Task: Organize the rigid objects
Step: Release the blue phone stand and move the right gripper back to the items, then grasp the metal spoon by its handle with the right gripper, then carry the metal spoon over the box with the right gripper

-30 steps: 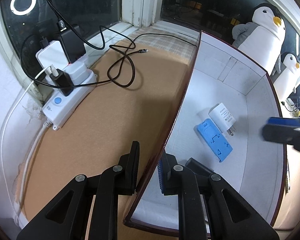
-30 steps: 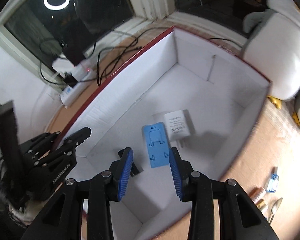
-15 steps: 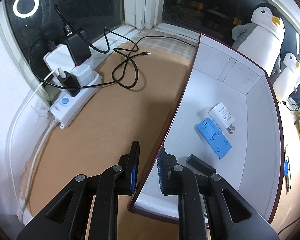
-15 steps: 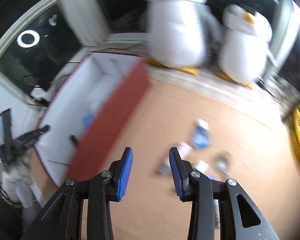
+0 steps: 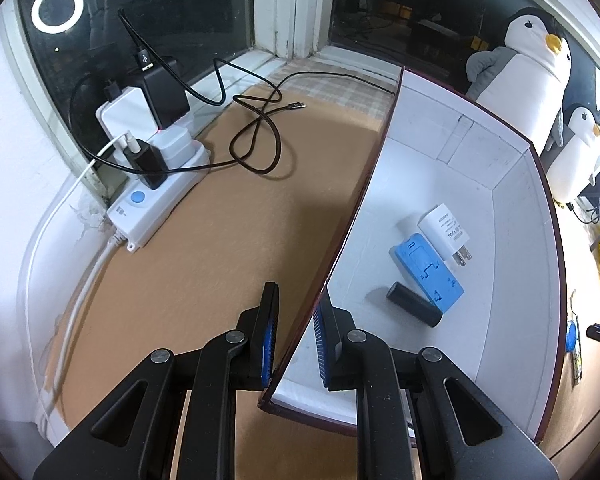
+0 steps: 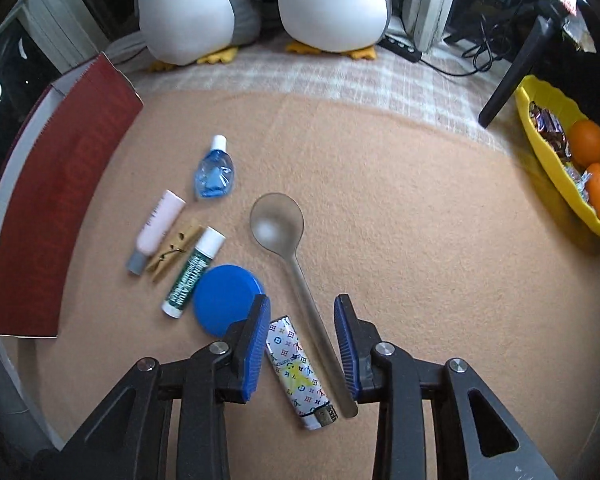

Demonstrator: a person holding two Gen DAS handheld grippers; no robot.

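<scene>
Two plush penguins (image 5: 528, 76), white power strip (image 5: 156, 196), black cable (image 5: 256, 136), yellow fruit tray (image 6: 556, 160)

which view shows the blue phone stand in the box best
The left wrist view. There the blue stand lies in plain sight on the box floor, between the white charger and a black cylinder. The right wrist view shows none of it: only the box's red outer wall, with the inside hidden.

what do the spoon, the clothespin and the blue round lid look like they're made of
Spoon: probably frosted translucent plastic; grey, matte, carpet tone faintly showing through.
Clothespin: looks like bare wood, pale tan, with a dark wire spring.
Blue lid: seems smooth moulded plastic, evenly coloured with slight sheen.
</scene>
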